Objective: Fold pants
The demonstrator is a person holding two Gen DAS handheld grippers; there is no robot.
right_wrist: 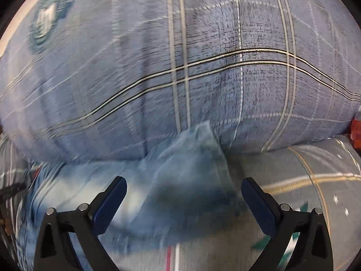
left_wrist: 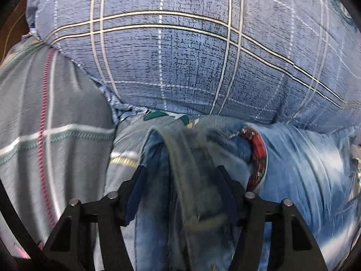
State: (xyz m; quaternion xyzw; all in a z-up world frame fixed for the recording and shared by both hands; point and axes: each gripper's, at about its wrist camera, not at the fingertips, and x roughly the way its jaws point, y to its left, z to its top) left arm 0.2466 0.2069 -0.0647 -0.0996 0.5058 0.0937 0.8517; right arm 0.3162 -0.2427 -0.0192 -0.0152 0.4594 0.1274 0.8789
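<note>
Faded blue jeans point(left_wrist: 300, 164) lie on a bed in front of a pillow. A red patterned lining point(left_wrist: 258, 155) shows at their waist. In the left wrist view my left gripper point(left_wrist: 180, 178) has a thick bunched fold of the denim waistband point(left_wrist: 191, 169) between its fingers, which press on it from both sides. In the right wrist view my right gripper point(right_wrist: 183, 187) is open, its fingers wide apart over a raised, pointed end of the jeans point(right_wrist: 191, 162), not touching it. Both views are blurred by motion.
A big blue plaid pillow point(left_wrist: 180, 52) fills the far side of both views point(right_wrist: 180, 67). A grey checked bedsheet point(left_wrist: 45, 124) lies left and under the jeans point(right_wrist: 315, 176). A small red object point(right_wrist: 356, 133) sits at the right edge.
</note>
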